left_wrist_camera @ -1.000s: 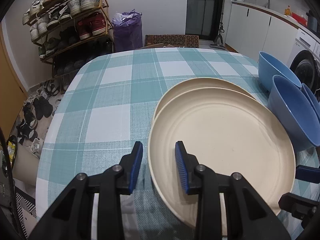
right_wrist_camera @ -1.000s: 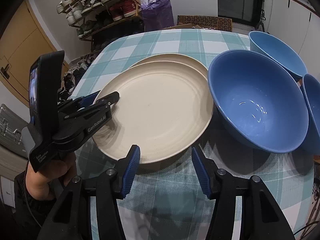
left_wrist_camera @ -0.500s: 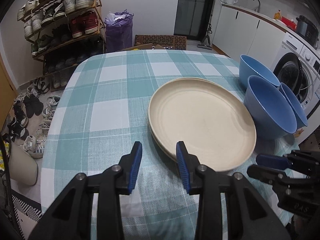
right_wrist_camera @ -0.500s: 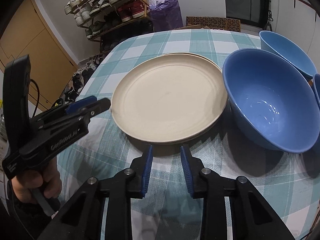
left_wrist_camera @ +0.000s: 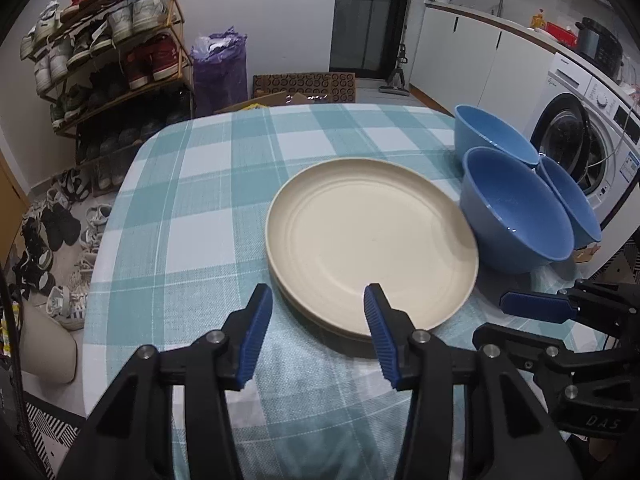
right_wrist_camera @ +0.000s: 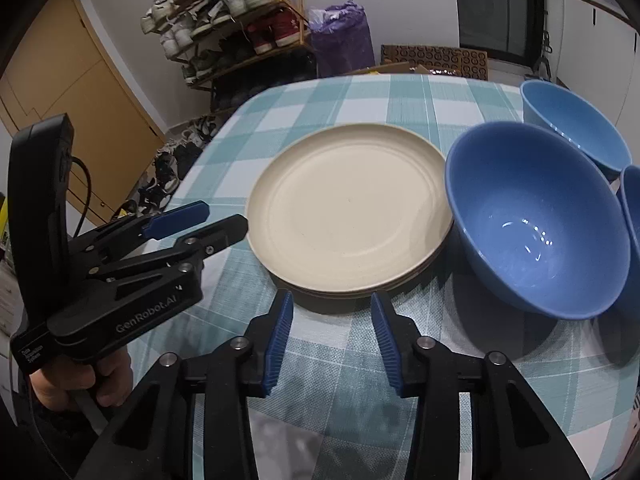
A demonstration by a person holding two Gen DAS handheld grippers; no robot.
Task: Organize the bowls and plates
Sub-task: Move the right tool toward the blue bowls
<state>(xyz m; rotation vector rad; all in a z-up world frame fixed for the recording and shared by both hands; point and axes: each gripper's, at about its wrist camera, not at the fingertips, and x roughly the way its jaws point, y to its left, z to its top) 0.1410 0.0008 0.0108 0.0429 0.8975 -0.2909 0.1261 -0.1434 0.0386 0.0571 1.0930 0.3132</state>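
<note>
Plates [left_wrist_camera: 372,248] lay stacked at the middle of the checked tabletop [left_wrist_camera: 208,208], three blue bowls [right_wrist_camera: 536,216] standing separately just beside them. Left gripper [left_wrist_camera: 318,330] and right gripper [right_wrist_camera: 332,338] hovered near the stack's front edge, fingers apart, holding nothing. Nesting the bowls appeared the outstanding step; whether the nearest bowl touched the plates was unclear. Recommended: grip one rim wall firmly, lift clear, lower centred.

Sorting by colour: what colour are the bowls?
Blue bowls, clearest in the right wrist view.
</note>
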